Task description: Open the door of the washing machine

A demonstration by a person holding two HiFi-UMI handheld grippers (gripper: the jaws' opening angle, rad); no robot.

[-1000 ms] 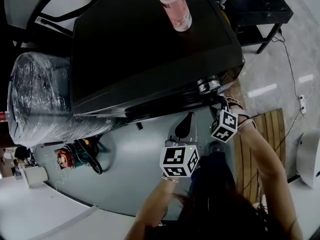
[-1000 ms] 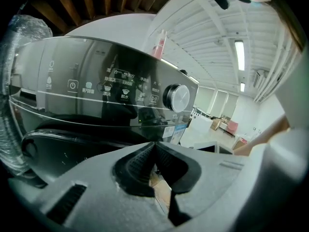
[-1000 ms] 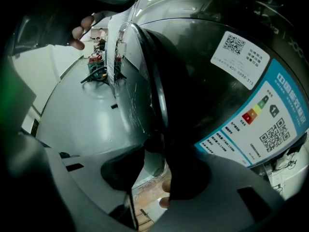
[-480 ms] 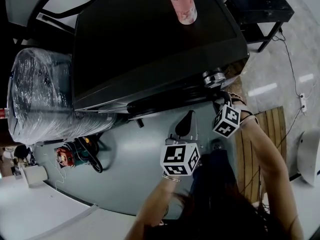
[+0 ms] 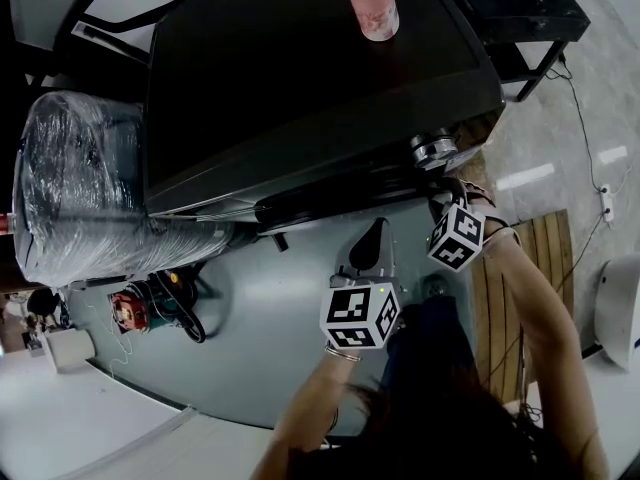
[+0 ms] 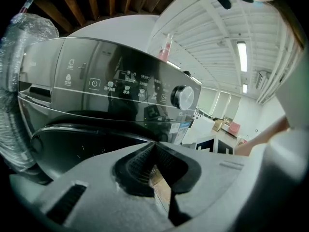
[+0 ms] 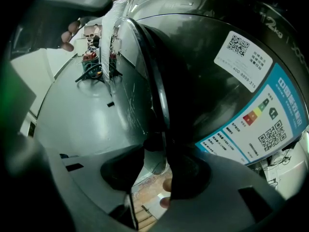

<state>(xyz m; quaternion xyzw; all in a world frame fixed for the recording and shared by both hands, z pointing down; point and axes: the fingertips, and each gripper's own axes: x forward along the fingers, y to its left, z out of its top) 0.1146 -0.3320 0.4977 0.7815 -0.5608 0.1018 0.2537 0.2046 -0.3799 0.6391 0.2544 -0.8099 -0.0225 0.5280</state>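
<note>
Head view drifted; washing machine (image 5: 320, 78), pink cup (image 5: 368, 3) sit higher-right in frame.

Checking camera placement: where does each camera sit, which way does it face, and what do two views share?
Head view: on the person's head, steeply down onto the washing machine's top; shows both forearms, left hand-held gripper, right hand-held gripper.
Left gripper view: on the left hand-held gripper, facing up at the control panel; jaws together.
Right gripper view: on the right hand-held gripper, along the door's rim; jaws apart, fingers below.
Shared: the knob shows in head and left gripper views.
</note>
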